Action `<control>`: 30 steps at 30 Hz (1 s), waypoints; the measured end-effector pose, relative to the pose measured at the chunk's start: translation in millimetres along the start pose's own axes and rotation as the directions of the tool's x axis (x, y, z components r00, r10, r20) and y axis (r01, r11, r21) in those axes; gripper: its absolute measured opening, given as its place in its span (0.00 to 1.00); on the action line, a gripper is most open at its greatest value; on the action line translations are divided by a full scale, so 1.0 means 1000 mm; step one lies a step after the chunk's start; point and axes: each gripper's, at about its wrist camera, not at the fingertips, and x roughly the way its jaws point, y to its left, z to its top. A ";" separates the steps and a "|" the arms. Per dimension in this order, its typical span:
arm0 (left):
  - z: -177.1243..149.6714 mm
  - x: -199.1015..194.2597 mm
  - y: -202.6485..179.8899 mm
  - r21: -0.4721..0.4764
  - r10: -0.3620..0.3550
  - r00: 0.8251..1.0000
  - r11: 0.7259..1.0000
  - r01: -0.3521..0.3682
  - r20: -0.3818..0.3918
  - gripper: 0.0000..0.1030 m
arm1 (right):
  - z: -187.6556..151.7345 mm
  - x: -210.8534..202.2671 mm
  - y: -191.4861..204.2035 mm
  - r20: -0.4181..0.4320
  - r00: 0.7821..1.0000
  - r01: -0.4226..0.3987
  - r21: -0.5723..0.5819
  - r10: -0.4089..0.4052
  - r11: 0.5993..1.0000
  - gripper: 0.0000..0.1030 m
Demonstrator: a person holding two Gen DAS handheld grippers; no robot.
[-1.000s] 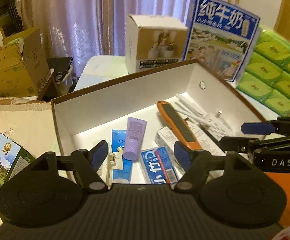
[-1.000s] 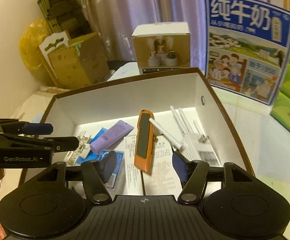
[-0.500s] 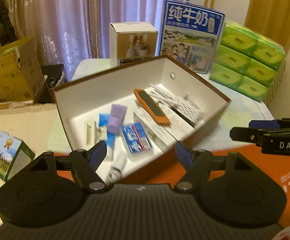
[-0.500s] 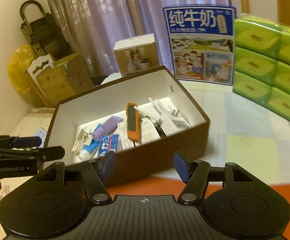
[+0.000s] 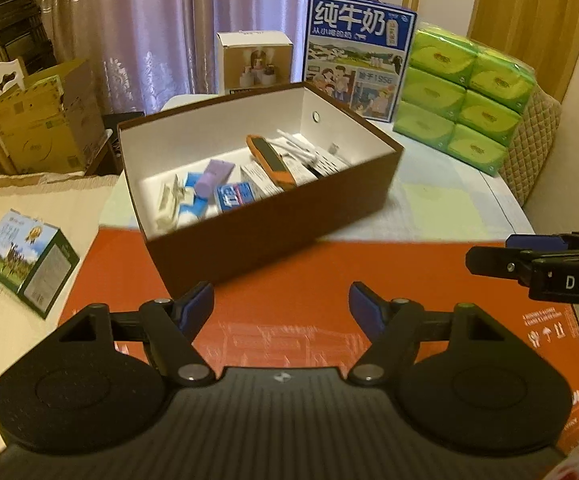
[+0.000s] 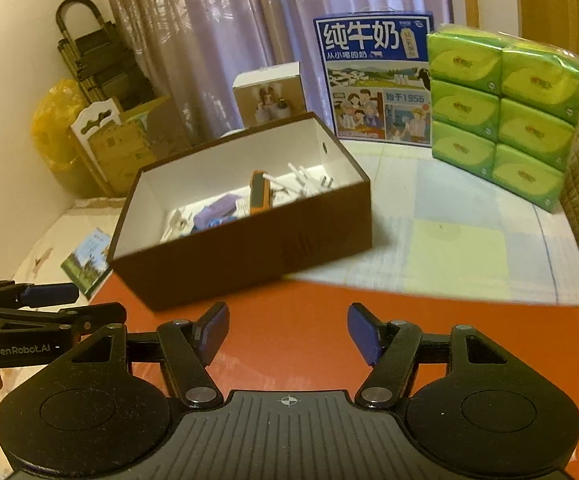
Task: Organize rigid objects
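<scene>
Purple curtains back a cloth-covered table on which an orange carton lies flat. Over that carton both grippers hover empty, jaws apart: the left gripper and the right gripper, side by side. Ahead of both, well beyond the fingertips, sits the brown shoe box, its near end resting on the carton. Inside it lie an orange tool, a purple tube, a blue-and-red toothpaste box and white antennas. Behind the box stand a blue milk carton and a small white box, with green tissue packs to the right. A small green carton lies at left.
</scene>
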 end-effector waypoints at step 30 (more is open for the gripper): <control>-0.118 -0.096 -0.109 -0.020 0.004 1.000 1.000 -0.004 -0.019 0.68 | -0.123 -0.125 -0.036 -0.087 0.996 -0.035 0.002 0.035 0.999 0.65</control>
